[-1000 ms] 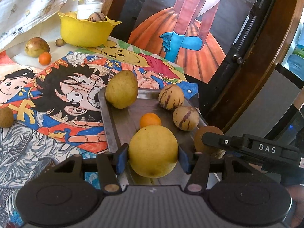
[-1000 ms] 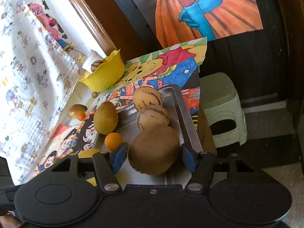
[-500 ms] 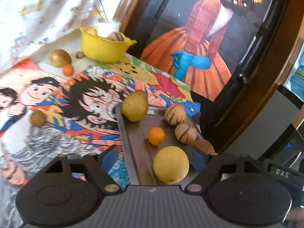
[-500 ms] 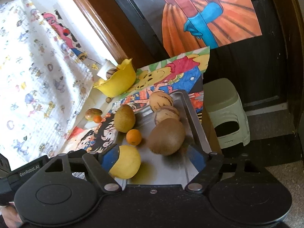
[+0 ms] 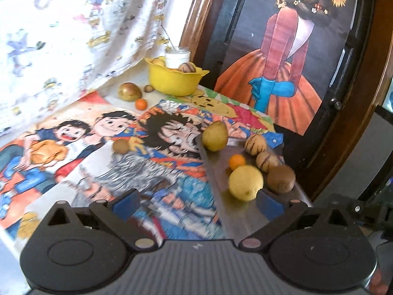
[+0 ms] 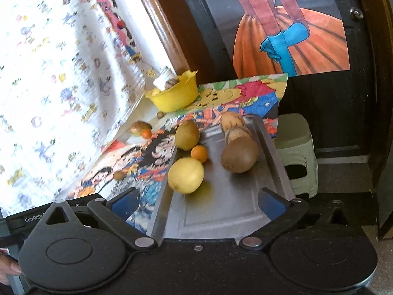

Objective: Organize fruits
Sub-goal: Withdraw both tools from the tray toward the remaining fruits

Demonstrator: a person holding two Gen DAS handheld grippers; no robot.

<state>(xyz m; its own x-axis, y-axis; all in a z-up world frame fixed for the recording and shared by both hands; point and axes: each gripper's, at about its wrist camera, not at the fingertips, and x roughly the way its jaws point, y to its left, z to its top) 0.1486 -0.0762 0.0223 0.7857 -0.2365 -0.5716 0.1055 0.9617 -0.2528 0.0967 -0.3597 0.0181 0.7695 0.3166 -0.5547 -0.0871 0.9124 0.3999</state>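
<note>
Gaping wide, the left gripper (image 5: pixel 196 202) has just been opening, nothing between its jaws; lemon (image 5: pixel 246 183) lies ahead on the tray (image 5: pixel 248 217). Right gripper (image 6: pixel 198 200) likewise, jaws empty, brown fruit (image 6: pixel 239 156) ahead on the tray.

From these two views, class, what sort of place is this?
Probably a room in a home, with a table set up for sorting fruit. A patterned curtain hangs beside a dark wooden door, drawings cover the table, and a plastic stool stands on the floor.
</note>
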